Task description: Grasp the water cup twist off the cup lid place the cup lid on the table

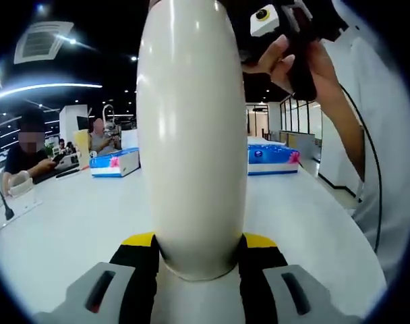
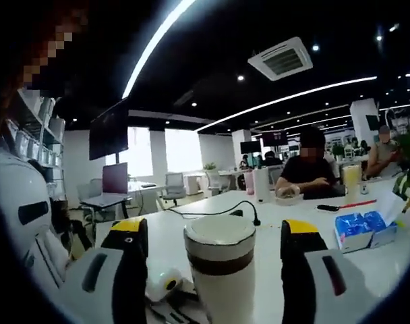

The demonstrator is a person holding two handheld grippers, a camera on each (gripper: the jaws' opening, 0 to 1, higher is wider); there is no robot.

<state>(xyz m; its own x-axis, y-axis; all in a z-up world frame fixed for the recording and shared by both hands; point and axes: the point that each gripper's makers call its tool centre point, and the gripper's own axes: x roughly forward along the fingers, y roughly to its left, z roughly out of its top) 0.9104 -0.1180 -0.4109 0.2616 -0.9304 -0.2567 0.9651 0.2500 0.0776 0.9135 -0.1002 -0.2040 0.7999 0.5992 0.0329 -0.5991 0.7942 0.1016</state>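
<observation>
A tall white water cup [image 1: 191, 135] stands up between the yellow-and-black pads of my left gripper [image 1: 199, 253], which is shut on its lower body. In the right gripper view the same cup's top [image 2: 220, 270] shows a white lid [image 2: 219, 231] above a brown band. My right gripper [image 2: 215, 251] is open, one jaw on each side of the lid, with a gap at both sides. In the left gripper view a hand holds the right gripper [image 1: 286, 34] up beside the cup's top. Part of the left gripper [image 2: 163, 282] shows below the cup.
The white table [image 1: 77, 216] carries blue tissue packs [image 1: 115, 163] [image 1: 271, 156] [image 2: 363, 228] and a black cable [image 2: 218, 211]. People sit at its far side [image 2: 307, 172] [image 1: 30, 158]. The person's sleeve [image 1: 387, 148] is close on the right.
</observation>
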